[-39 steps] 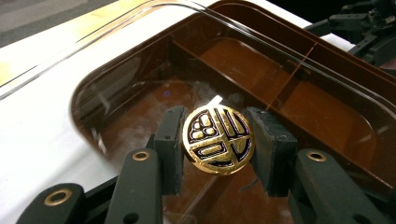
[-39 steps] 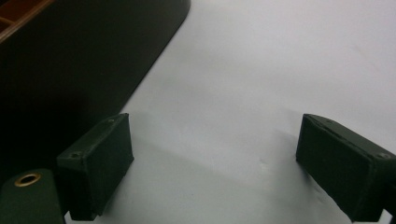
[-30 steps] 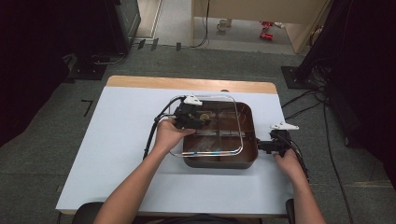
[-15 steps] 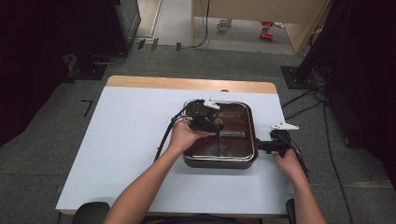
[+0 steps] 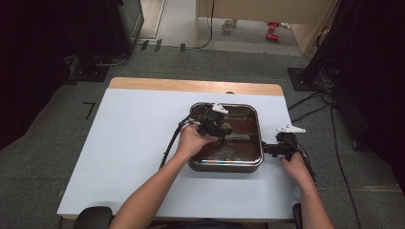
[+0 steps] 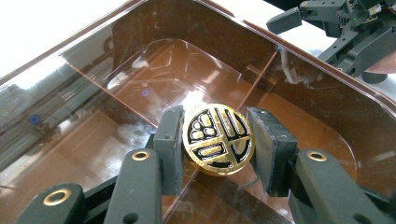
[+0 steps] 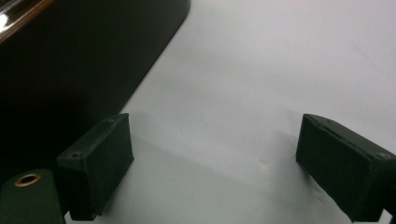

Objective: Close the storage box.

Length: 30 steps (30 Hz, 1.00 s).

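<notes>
Lid knob (image 6: 218,140), one, sits clamped between your left gripper (image 6: 219,144) pads; your right gripper (image 7: 219,168) pads stand apart, holding nothing.

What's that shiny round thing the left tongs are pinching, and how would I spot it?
Find the dark rectangular pan on the pale table; a clear lid covers it. At the lid's middle sits a round knob, clamped by the left tongs. It alone is gold, with a black patterned face.
</notes>
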### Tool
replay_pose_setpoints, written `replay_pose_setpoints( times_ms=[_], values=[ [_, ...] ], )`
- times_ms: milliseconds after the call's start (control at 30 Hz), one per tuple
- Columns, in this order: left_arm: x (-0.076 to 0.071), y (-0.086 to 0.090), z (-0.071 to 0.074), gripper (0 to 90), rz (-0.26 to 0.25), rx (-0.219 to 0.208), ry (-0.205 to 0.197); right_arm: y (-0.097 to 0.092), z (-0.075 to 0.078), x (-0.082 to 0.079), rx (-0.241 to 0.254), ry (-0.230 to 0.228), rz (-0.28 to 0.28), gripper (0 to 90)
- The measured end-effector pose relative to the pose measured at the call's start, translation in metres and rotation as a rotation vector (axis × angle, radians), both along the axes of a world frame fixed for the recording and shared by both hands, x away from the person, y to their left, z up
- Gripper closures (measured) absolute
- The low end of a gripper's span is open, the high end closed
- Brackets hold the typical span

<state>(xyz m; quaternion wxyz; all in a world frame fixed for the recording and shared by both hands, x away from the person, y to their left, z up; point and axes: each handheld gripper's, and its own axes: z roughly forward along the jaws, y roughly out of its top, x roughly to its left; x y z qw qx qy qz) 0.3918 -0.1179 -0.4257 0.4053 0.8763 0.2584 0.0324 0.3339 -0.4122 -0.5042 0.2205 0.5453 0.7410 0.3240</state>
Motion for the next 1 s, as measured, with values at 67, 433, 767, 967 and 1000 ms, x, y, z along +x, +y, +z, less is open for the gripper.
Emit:
replay_pose_setpoints(
  times_ms=[67,433,767,967,1000],
  values=[
    [0.0,0.0,0.0,59.0,0.001,-0.004,0.004,0.0,0.0,0.0,0.0,0.0,0.0,10.4],
    [0.006,0.012,0.006,42.2,-0.001,-0.093,0.079,0.0,0.0,0.0,0.0,0.0,0.0,10.3],
    [0.0,0.034,0.021,32.8,0.024,-0.066,0.023,0.0,0.0,0.0,0.001,-0.002,-0.001,10.3],
    [-0.009,0.052,0.028,28.5,0.029,-0.029,-0.046,0.0,0.0,0.0,0.0,-0.001,0.0,10.3],
    [-0.011,0.056,0.029,28.5,0.035,-0.039,-0.046,0.0,0.0,0.0,0.0,0.0,0.0,10.3]
  ],
)
